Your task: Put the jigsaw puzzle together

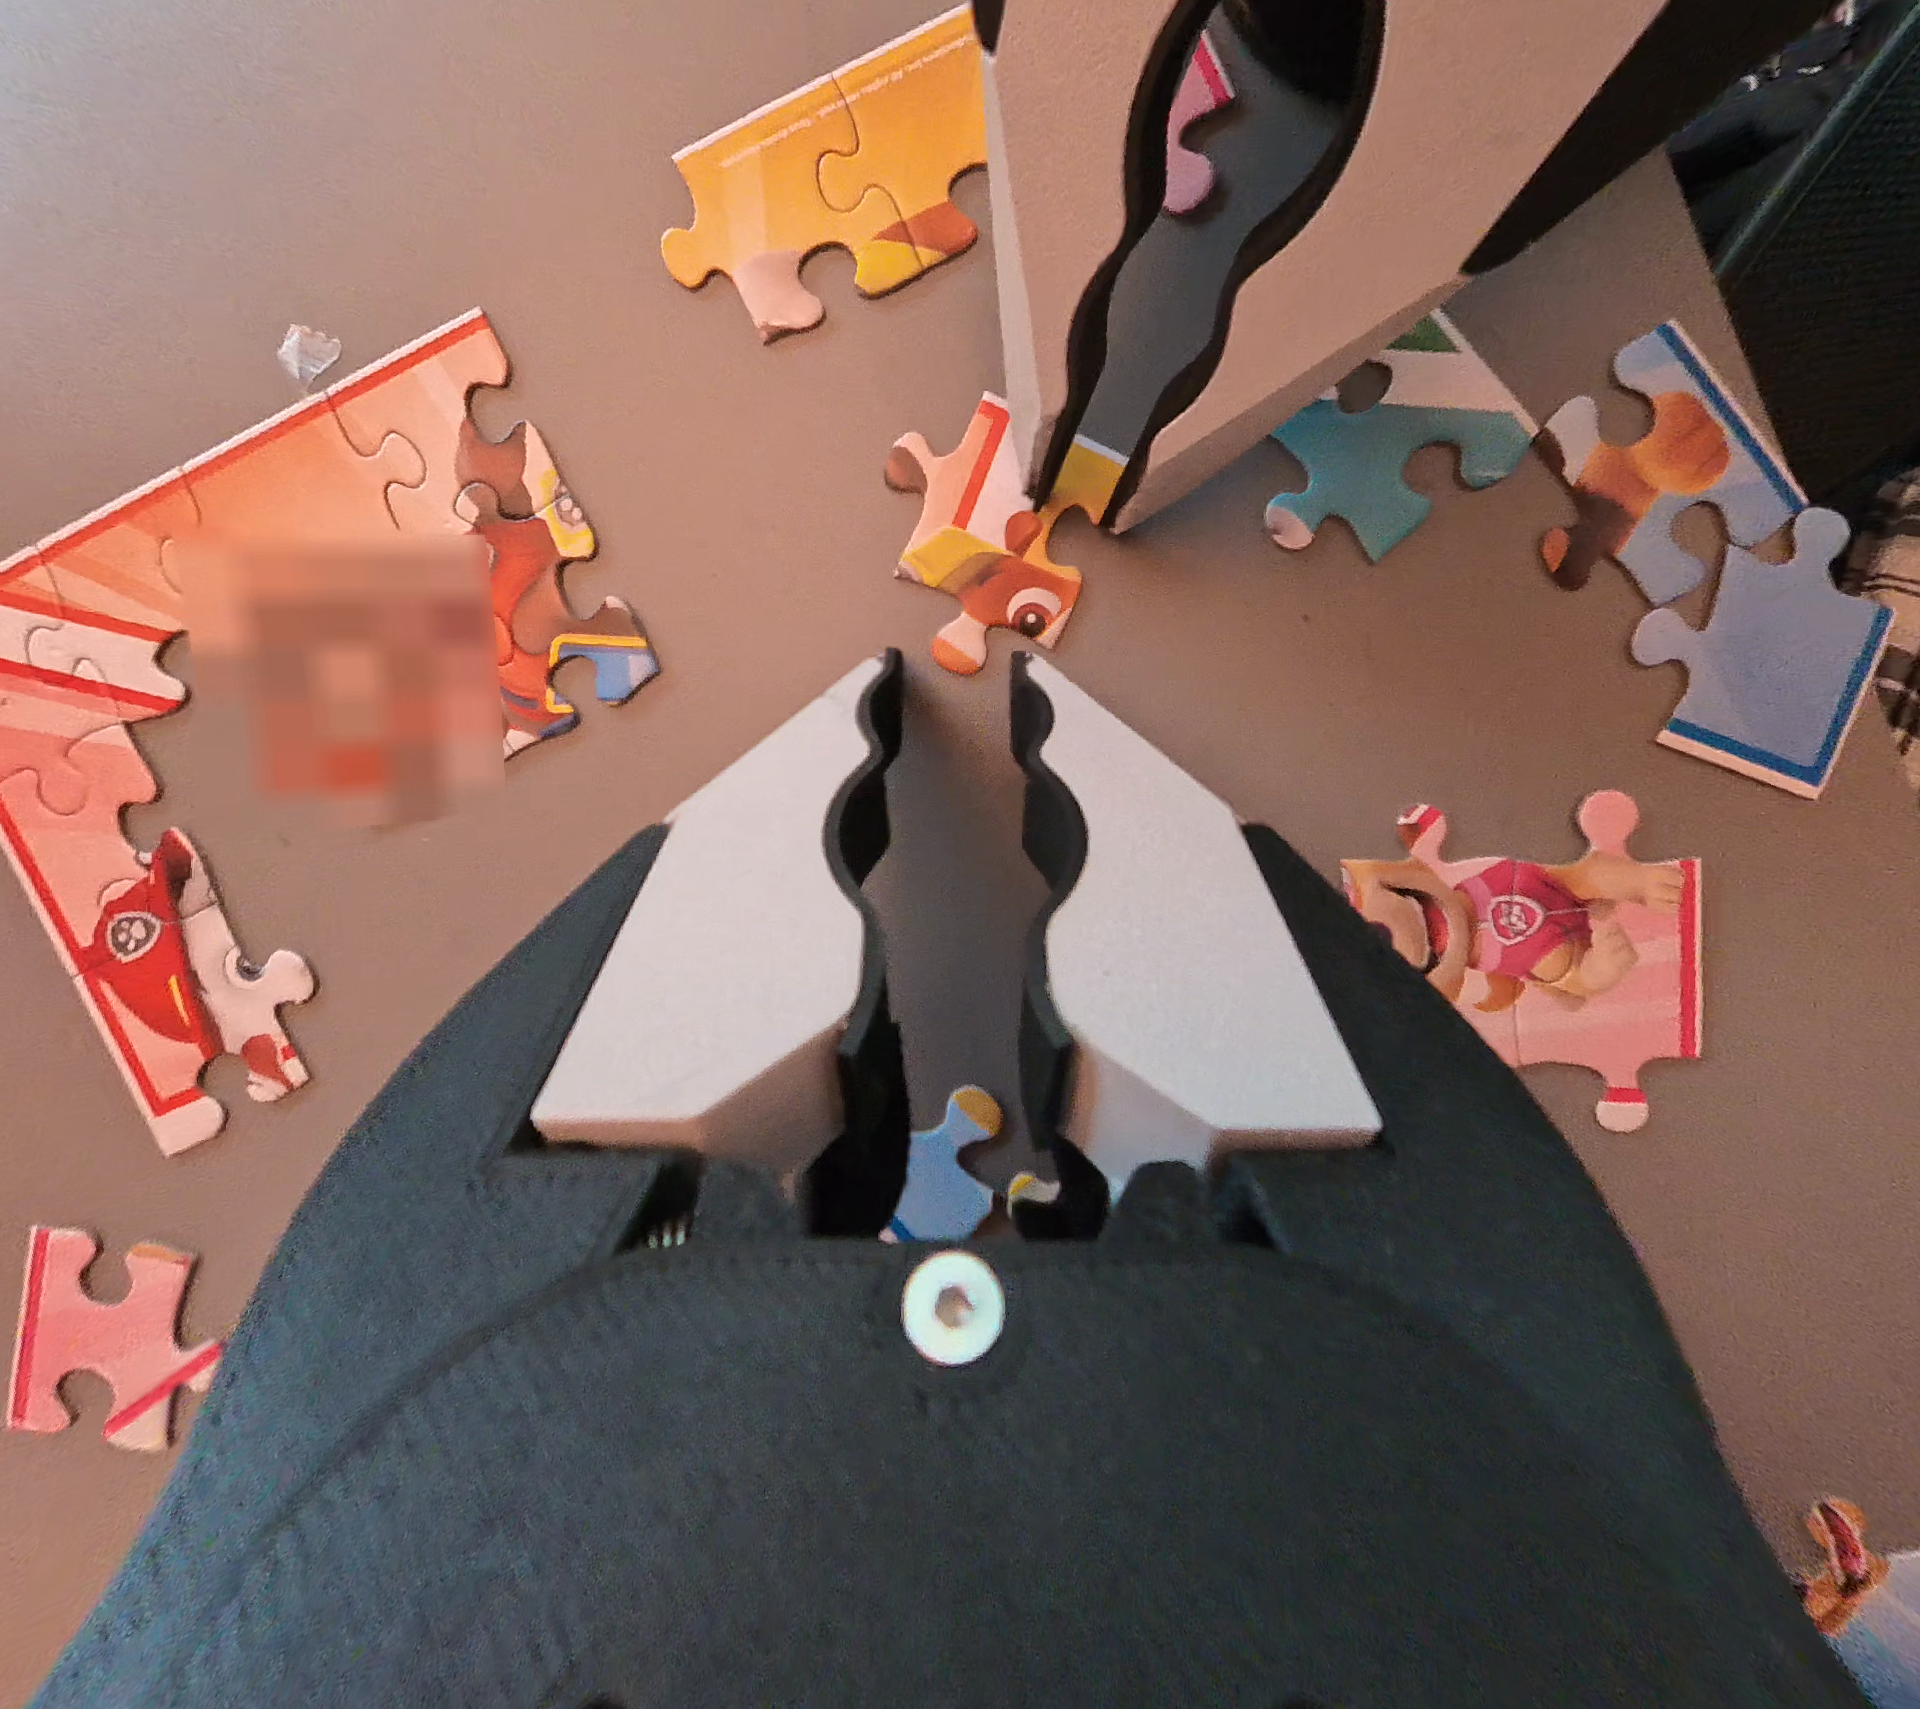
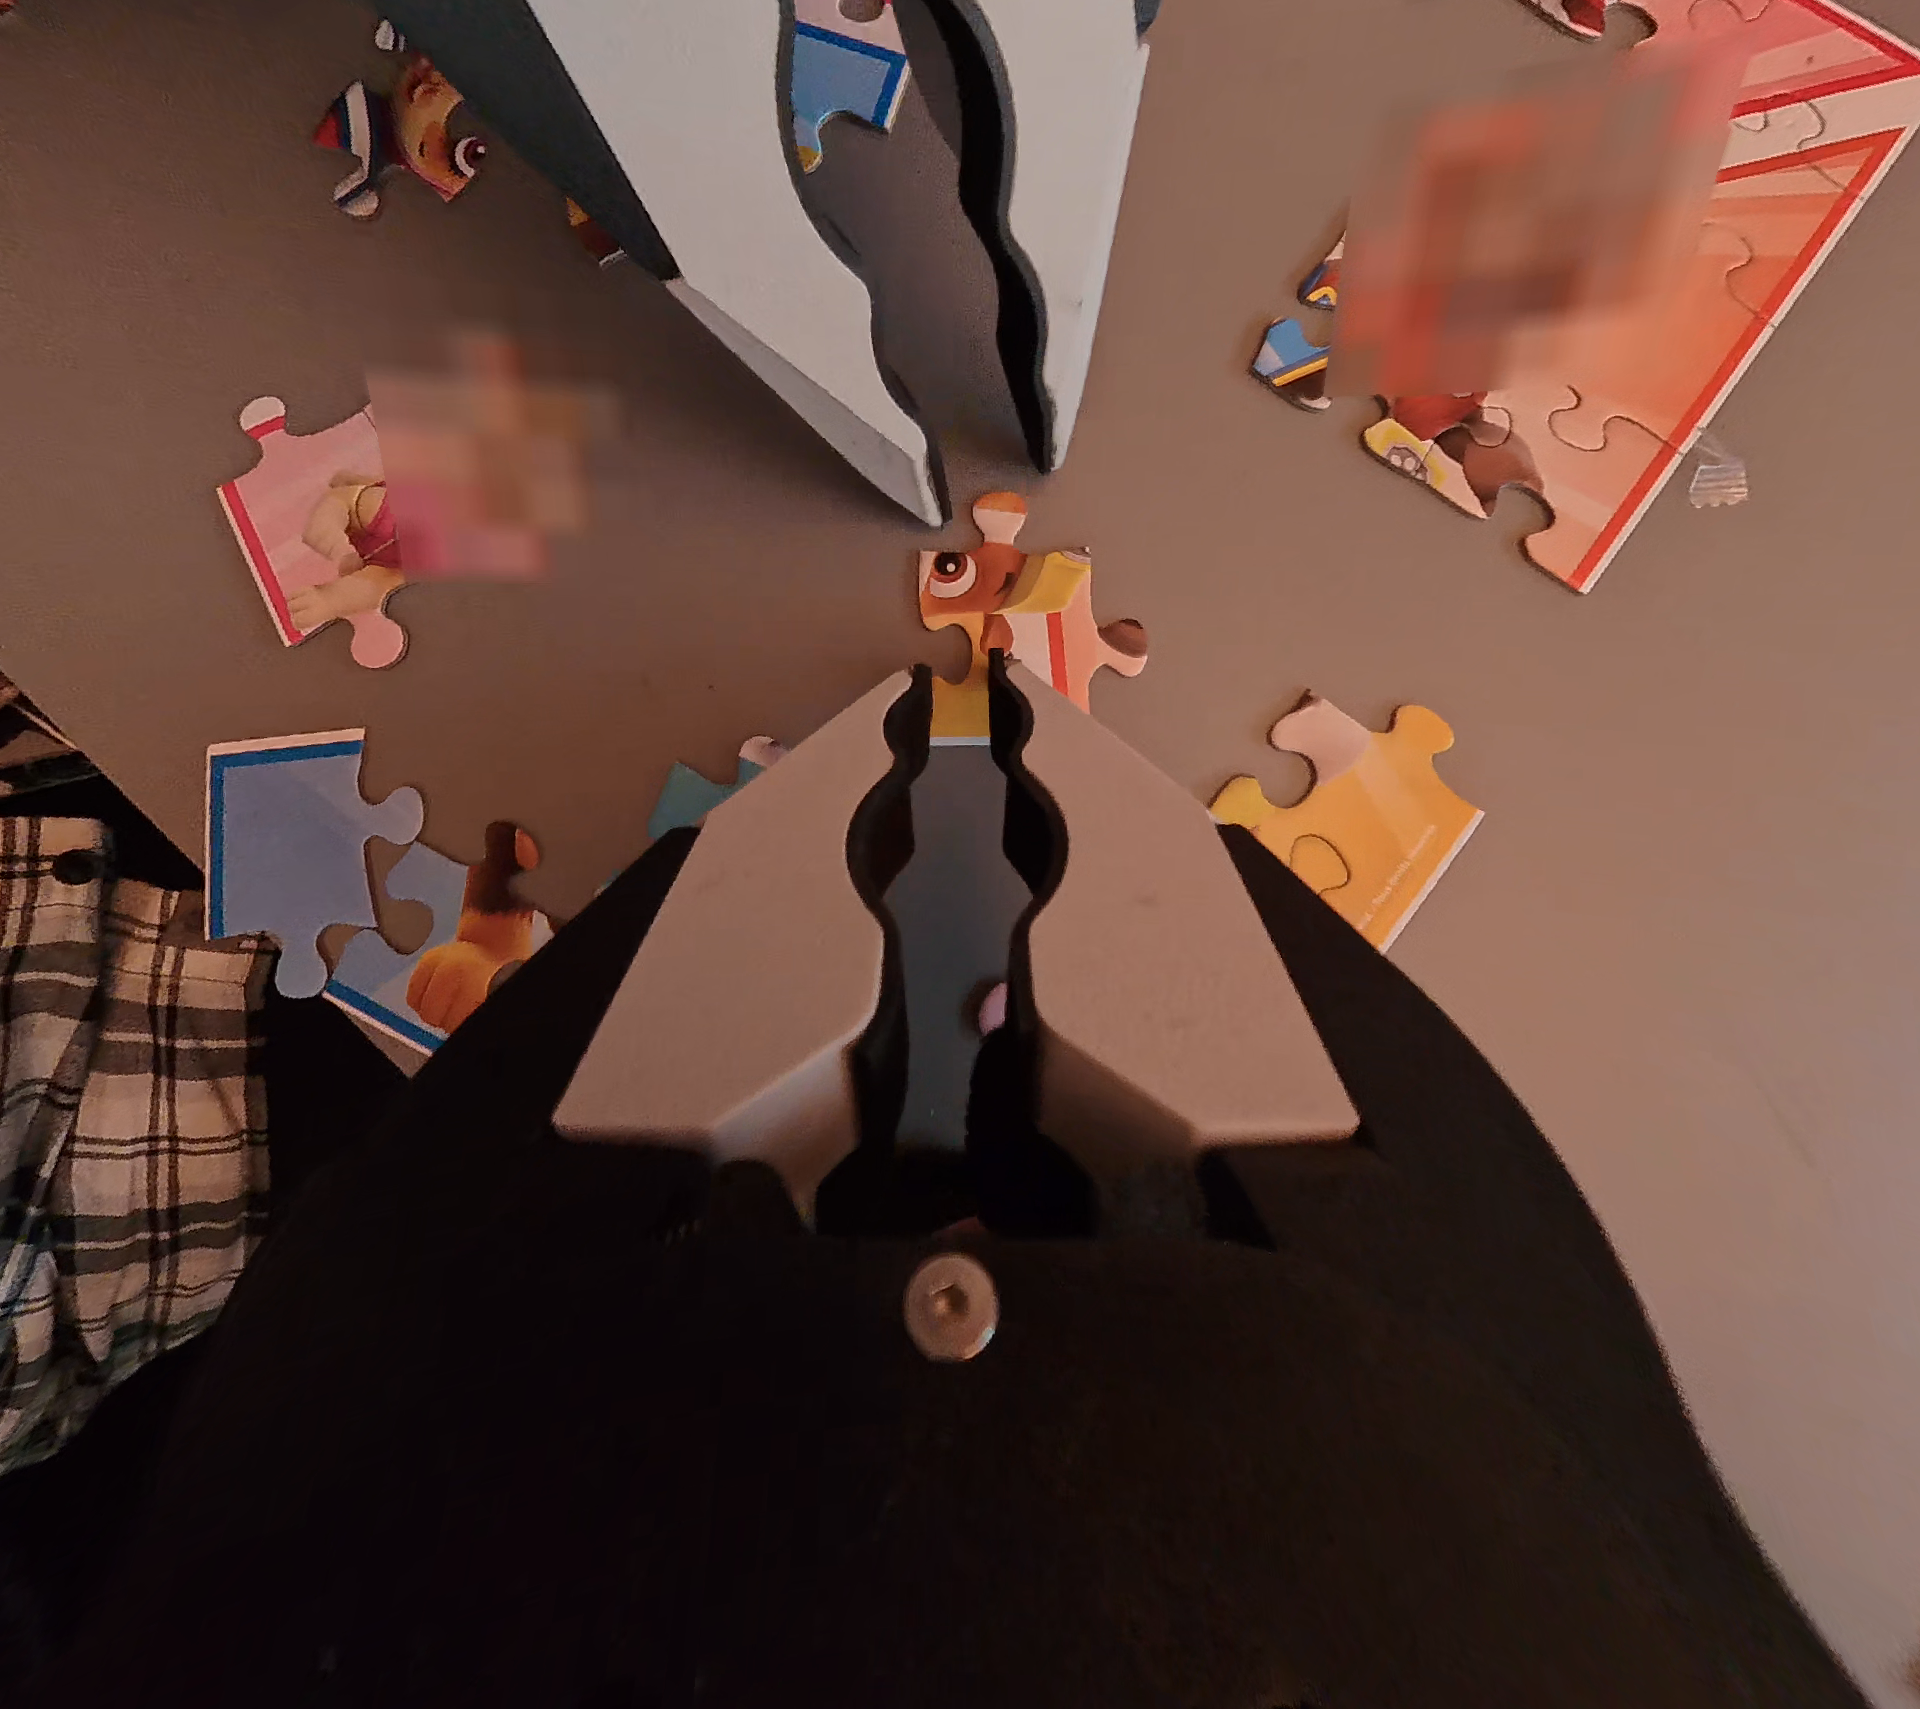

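The left gripper [image 1: 956, 672] hovered with its jaws parted and nothing between them, tips just short of the puppy piece [image 1: 987, 558]. That piece lay flat on the brown table [image 1: 416, 49], alone in the middle. The right gripper [image 2: 956, 683] came at it from the far side, its tips set on either side of the piece's yellow edge [image 2: 961, 709]; whether it gripped or only touched, I cannot tell.

Bare table ringed the piece on all sides. To the left lay the red-bordered corner section [image 1: 135, 620], several pieces joined, its straight edges outward. Beyond sat the joined yellow pair [image 1: 831, 184]. To the right were the pink piece [image 1: 1538, 953], the blue pair [image 1: 1725, 579] and a teal piece [image 1: 1371, 464], all apart. A lone pink-red piece [image 1: 94, 1327] lay near left.
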`<state>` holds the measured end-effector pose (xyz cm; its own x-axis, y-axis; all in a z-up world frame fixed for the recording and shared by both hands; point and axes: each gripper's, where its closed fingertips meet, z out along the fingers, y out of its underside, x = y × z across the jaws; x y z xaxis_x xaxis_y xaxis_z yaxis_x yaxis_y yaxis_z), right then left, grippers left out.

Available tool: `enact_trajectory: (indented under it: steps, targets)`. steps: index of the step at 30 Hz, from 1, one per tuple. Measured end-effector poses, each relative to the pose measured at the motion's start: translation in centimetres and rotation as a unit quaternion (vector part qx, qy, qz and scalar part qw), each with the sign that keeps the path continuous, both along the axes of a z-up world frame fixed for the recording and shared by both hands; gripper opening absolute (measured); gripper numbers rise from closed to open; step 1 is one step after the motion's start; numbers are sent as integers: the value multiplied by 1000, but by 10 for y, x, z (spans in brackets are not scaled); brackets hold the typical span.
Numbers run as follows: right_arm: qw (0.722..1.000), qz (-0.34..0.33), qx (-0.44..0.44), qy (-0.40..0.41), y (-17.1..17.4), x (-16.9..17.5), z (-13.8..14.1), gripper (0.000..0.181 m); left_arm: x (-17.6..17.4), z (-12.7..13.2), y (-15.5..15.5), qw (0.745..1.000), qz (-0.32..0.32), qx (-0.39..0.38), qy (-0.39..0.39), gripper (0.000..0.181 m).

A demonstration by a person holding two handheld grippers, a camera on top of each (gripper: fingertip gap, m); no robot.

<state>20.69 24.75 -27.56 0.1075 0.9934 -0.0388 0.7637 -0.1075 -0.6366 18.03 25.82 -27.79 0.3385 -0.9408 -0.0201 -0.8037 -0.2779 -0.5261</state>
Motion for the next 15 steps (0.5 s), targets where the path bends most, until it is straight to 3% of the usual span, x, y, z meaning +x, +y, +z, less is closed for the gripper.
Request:
enact_trajectory:
  steps: [4, 8, 15]
  targets:
    - [1000, 16, -7, 0, -5, -1, -2, 0, 6, 0, 1, 1000, -11, -3, -6, 20]
    - [1000, 16, -12, 4, -5, -2, -1, 0, 10, 0, -3, 1000, -19, -6, -12, 5]
    - [1000, 13, -4, -1, -4, 1, -1, 3, 11, 0, -7, 999, -18, 29, -8, 3]
